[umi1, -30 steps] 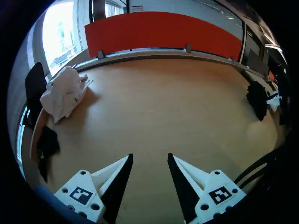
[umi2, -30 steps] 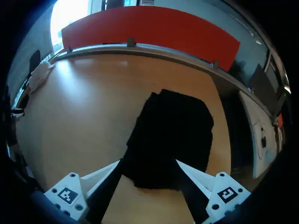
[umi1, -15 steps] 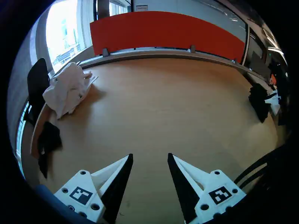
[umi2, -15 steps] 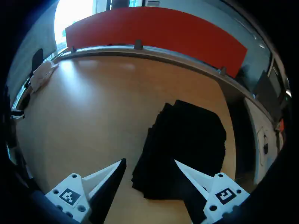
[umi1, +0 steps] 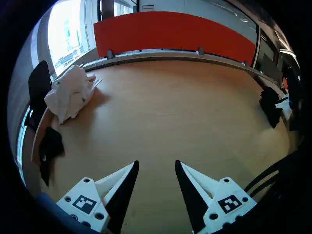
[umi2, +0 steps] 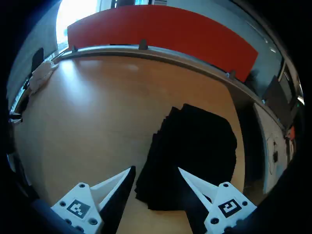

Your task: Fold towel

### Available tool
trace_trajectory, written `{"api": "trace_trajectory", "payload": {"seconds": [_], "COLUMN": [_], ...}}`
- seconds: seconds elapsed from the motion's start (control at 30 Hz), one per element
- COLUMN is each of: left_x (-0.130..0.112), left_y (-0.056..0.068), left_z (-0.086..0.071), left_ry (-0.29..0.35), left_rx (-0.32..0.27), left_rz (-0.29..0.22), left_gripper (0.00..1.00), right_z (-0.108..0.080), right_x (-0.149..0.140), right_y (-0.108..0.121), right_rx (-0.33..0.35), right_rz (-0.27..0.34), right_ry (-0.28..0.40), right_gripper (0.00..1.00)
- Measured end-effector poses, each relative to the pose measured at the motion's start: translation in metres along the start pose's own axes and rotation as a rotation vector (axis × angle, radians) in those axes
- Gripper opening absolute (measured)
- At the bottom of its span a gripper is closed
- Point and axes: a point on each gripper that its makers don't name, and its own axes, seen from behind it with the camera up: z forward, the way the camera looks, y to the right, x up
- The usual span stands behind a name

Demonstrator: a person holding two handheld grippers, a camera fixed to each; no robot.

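A wide wooden worktop (umi1: pixel 175 109) with a curved far edge spreads across both views. A long red panel (umi1: pixel 175 33) stands along that far edge behind a pale rail.

In the right gripper view the towel (umi2: pixel 195 152), black and folded into a flat, roughly square stack, lies on the worktop (umi2: pixel 89 117) near its right side, well apart from the panel (umi2: pixel 163 33). In the left gripper view a dark pile (umi1: pixel 270 105) sits at the far right edge; whether it is that towel I cannot tell.

A crumpled white cloth (umi1: pixel 70 93) rests at the worktop's left end, seen small in the right gripper view (umi2: pixel 41 74). A black chair (umi1: pixel 39 85) stands just beyond it, and a dark rag (umi1: pixel 50 146) hangs over the near left edge.

The right claw (umi2: pixel 156 168) is spread apart and holds nothing. Its left finger ends just beside the towel's near left corner and its right finger overlaps the near edge, but whether either touches the towel I cannot tell.

The left claw (umi1: pixel 156 163) is likewise spread and empty, above bare wood.
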Motion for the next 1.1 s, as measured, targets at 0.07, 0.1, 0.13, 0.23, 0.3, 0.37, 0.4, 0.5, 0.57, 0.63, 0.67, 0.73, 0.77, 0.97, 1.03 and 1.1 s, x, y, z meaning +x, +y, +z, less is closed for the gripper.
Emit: {"api": "trace_trajectory", "payload": {"seconds": [0.07, 0.1, 0.13, 0.23, 0.3, 0.37, 0.4, 0.5, 0.57, 0.63, 0.67, 0.73, 0.77, 0.97, 1.03, 1.1], "left_x": [0.0, 0.0, 0.0, -0.001, -0.001, -0.001, -0.001, -0.001, -0.001, 0.0, 0.0, 0.0, 0.0, 0.0, 0.0, 0.001], "left_y": [-0.001, -0.001, -0.001, -0.002, -0.003, -0.003, -0.003, -0.002, -0.002, -0.001, 0.0, 0.0, 0.0, -0.001, -0.001, 0.0], "left_z": [0.0, 0.0, 0.0, 0.0, -0.001, -0.001, 0.0, 0.0, 0.0, 0.001, 0.001, 0.001, 0.001, 0.0, 0.001, 0.001], "left_ry": [0.0, 0.0, -0.001, -0.002, -0.003, -0.003, -0.003, -0.003, -0.004, -0.003, -0.003, -0.003, -0.002, -0.004, -0.004, -0.003], "left_rx": [0.001, 0.002, 0.003, 0.005, 0.006, 0.007, 0.006, 0.006, 0.005, 0.004, 0.003, 0.002, 0.002, 0.004, 0.003, 0.002], "left_rz": [0.0, -0.001, -0.002, -0.005, -0.006, -0.007, -0.006, -0.003, -0.002, -0.002, -0.001, -0.001, -0.001, -0.002, -0.003, -0.003], "left_gripper": [0.67, 0.67, 0.67, 0.67, 0.67, 0.67, 0.67, 0.67, 0.67, 0.67, 0.67, 0.67, 0.67, 0.67, 0.67, 0.67], "right_z": [0.001, 0.001, 0.001, 0.001, 0.002, 0.002, 0.002, 0.001, 0.001, 0.001, 0.001, 0.001, 0.002, -0.001, -0.002, -0.004], "right_x": [0.0, 0.0, -0.001, -0.002, -0.002, -0.001, 0.0, 0.001, 0.002, 0.002, 0.002, 0.003, 0.003, 0.007, 0.007, 0.006], "right_y": [-0.001, -0.001, -0.001, -0.001, -0.002, -0.002, -0.002, -0.004, -0.005, -0.005, -0.005, -0.004, -0.003, -0.009, -0.01, -0.011], "right_rx": [0.002, 0.002, 0.001, 0.0, 0.0, 0.0, 0.002, 0.011, 0.018, 0.02, 0.021, 0.022, 0.023, 0.062, 0.067, 0.073], "right_rz": [0.0, -0.002, -0.003, -0.006, -0.007, -0.006, -0.005, -0.003, -0.003, -0.001, 0.0, 0.007, 0.011, 0.041, 0.042, 0.042], "right_ry": [-0.001, -0.001, -0.001, -0.002, -0.001, 0.002, 0.004, 0.01, 0.012, 0.014, 0.015, 0.016, 0.017, 0.031, 0.033, 0.033], "right_gripper": [0.63, 0.6, 0.57, 0.49, 0.42, 0.34, 0.3, 0.21, 0.16, 0.13, 0.12, 0.09, 0.08, 0.06, 0.06, 0.06]}}
